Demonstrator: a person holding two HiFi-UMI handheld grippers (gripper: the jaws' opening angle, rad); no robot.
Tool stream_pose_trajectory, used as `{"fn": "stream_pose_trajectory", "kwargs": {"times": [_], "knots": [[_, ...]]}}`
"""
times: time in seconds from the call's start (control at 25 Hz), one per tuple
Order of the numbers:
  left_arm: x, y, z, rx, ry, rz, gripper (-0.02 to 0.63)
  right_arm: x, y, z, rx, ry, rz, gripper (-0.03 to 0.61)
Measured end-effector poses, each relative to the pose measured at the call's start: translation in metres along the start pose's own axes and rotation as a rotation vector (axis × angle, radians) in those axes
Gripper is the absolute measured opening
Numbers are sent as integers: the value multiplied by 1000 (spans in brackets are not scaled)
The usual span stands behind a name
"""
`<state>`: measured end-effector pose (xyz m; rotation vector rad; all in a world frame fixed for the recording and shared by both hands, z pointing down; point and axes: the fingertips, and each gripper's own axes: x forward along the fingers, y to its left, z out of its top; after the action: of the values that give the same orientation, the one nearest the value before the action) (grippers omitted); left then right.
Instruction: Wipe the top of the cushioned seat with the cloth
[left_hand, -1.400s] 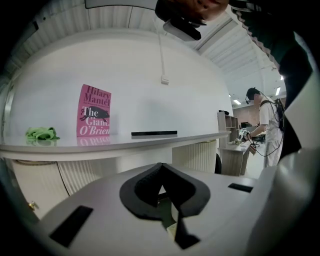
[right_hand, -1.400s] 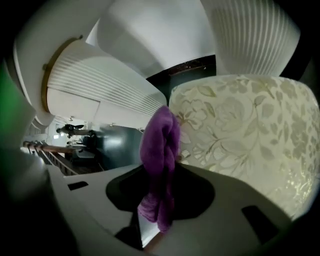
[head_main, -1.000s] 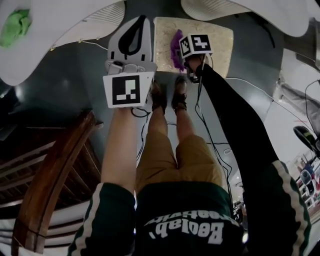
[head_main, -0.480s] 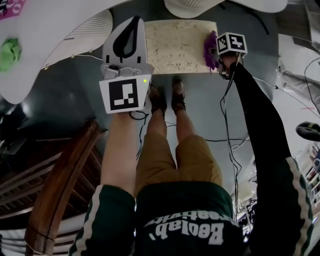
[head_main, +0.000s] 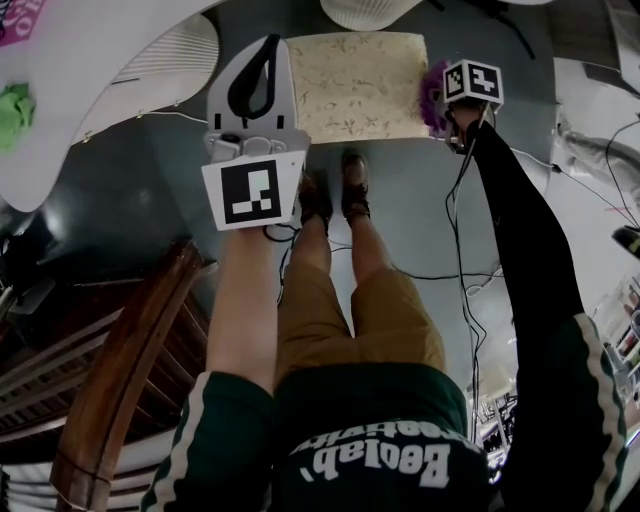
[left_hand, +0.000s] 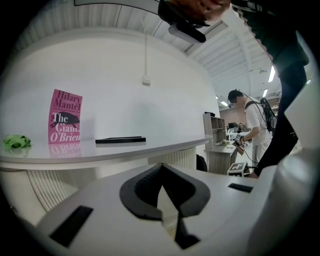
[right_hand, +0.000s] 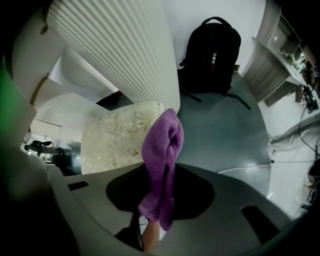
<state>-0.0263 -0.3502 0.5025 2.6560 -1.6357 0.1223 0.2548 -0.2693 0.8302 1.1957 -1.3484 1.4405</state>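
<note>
- Purple fleecy cloth (right_hand: 162, 150) is pinched in right gripper (right_hand: 159, 222), just beside cream floral cushioned seat (head_main: 350, 75) edge.
- Left gripper (left_hand: 162, 200) is kept closed, empty.
- Prob. mid-wipe; nxt, cloth must be pressed across seat top.

The head view looks almost straight down from above the person's own legs (head_main: 345, 300), high over the floor (head_main: 400, 215), so the cushioned seat (head_main: 350, 80) shows small near its top edge. The left gripper view rides on the left tongs (left_hand: 161, 172) and faces level across the room, toward the white tabletop (left_hand: 110, 149) and a book (left_hand: 65, 116) standing on it. The right gripper view looks down along the right tongs (right_hand: 161, 180), close over the seat's edge, with the cloth (right_hand: 162, 140) filling its middle. The head and right gripper views share seat, cloth and floor; the head and left gripper views share the tabletop.
</note>
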Motion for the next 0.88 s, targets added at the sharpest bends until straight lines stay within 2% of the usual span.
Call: {"fn": "stream_pose_trajectory", "kwargs": {"times": [0.16,0.36,0.52,0.68,0.88], "knots": [[-13,3,0,-16,-5,11,14,-31,62,17,-42,-117,147,124],[-35,22,-4,-8,14,32,14,-47,177,4,-130,-221,355,124],[-59,53,-4,6,23,87,14,-28,260,-30,-184,-196,464,124],[-81,84,-5,8,27,134,14,10,313,-73,-221,-98,472,124],[-103,105,-15,-16,34,180,14,56,340,-109,-208,14,385,124]]}}
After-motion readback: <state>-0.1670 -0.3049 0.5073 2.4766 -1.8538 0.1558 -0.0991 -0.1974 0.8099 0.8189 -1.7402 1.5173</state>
